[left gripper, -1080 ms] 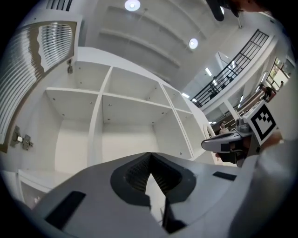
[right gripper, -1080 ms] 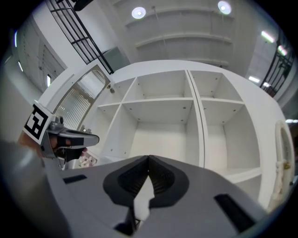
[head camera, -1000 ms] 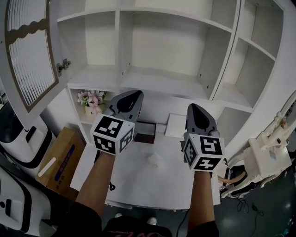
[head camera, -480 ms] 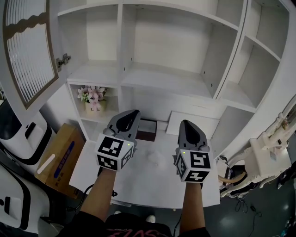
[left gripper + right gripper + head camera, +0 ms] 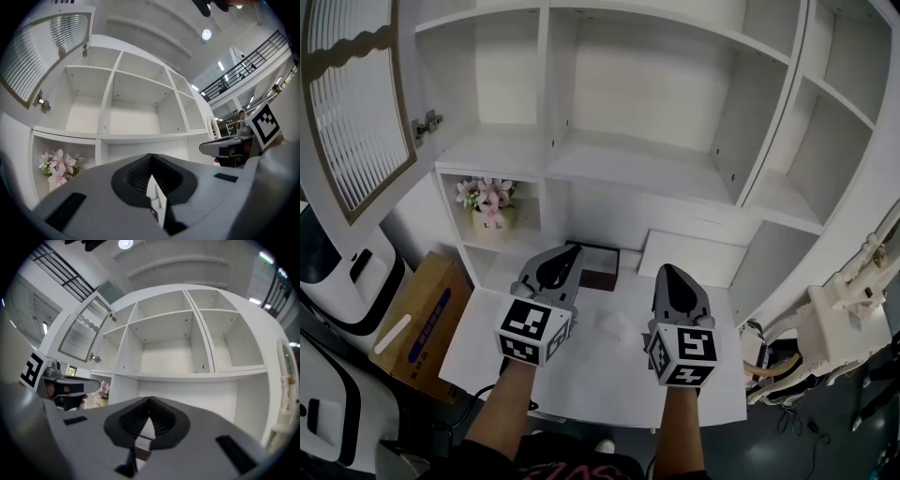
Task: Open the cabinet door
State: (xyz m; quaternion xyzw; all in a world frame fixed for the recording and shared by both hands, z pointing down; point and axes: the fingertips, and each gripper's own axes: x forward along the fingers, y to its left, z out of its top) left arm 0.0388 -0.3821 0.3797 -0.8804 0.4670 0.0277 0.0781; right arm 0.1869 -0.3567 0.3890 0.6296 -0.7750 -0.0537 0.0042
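Already swung open at the far left, the cabinet door (image 5: 356, 103) looks a light, stiff slatted panel, best taken by its free edge; the left gripper (image 5: 569, 251) and right gripper (image 5: 667, 271) are both closed and empty.

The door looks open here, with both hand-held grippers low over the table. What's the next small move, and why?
Probably just rest both on the table and stop. The door stands swung wide off the shelves, and the left hand-held gripper and right hand-held gripper are shut on nothing, well below it, so nothing seems left to pull.
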